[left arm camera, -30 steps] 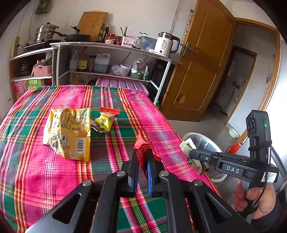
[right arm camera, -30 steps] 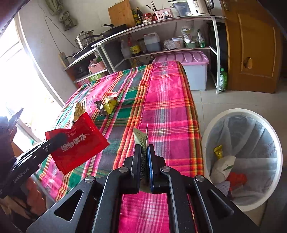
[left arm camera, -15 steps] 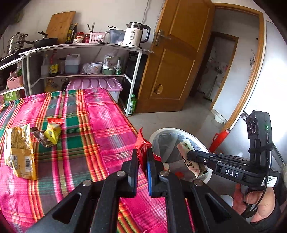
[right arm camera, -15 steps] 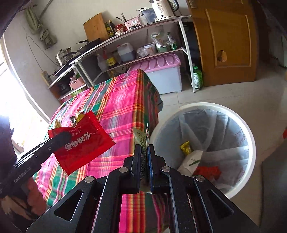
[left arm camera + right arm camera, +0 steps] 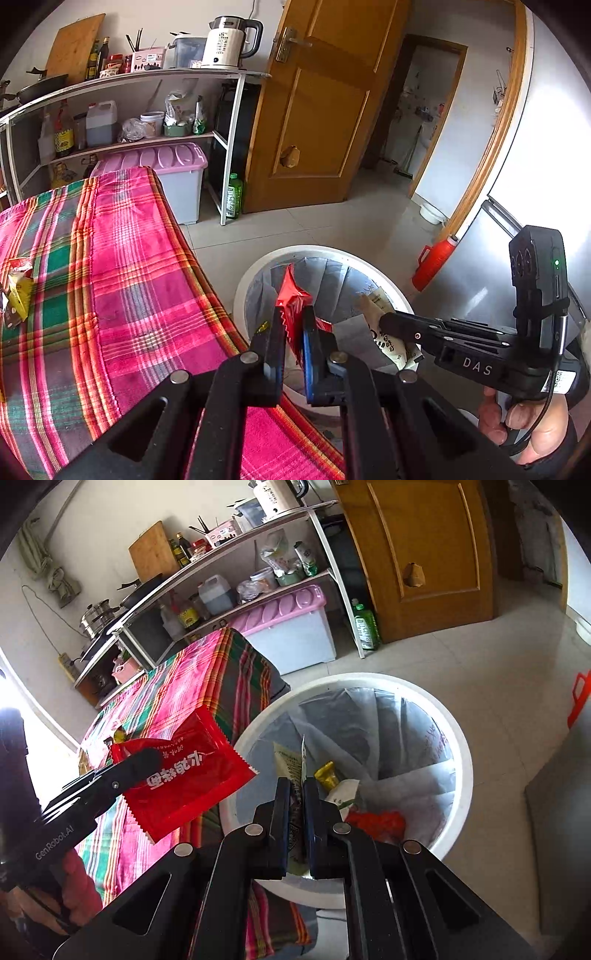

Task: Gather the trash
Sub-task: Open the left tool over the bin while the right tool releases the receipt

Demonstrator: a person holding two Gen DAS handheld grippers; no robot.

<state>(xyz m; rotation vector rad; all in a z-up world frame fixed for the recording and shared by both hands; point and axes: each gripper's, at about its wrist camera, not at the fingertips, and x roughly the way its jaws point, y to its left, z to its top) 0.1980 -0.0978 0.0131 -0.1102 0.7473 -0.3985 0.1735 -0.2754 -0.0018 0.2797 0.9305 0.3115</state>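
Right now both wrappers sit over or beside the bin, not dropped yet. Red packet (image 5: 181, 771) is clamped by the left gripper (image 5: 293, 332), jaws pinched tight on one corner; from the right wrist view it hangs above the table edge, just beside the bin rim. Pale green-and-white wrapper (image 5: 291, 771) is pinched edge-on by the right gripper (image 5: 293, 812), jaws together on it, hanging over the open mouth of the white bin (image 5: 461, 775).

Inside the bin (grey liner bag) there is already trash: a yellow wrapper (image 5: 327, 773), a white-green pouch and something red at the bottom, so some collecting looks done.

Left to do, as I judge it: let go of both pieces into the bin, then go back for what remains. On the plaid tablecloth (image 5: 129, 295) a small yellow wrapper (image 5: 18, 299) lies at the far left with a scrap of red by it; it's cut off by the frame edge, so possibly more is there than I can see.

Left one probably needs to shift further over the bin mouth before it releases, or the packet may land on the floor or the cloth. Behind: shelf rack with kettle, pink-lidded box, wooden door.
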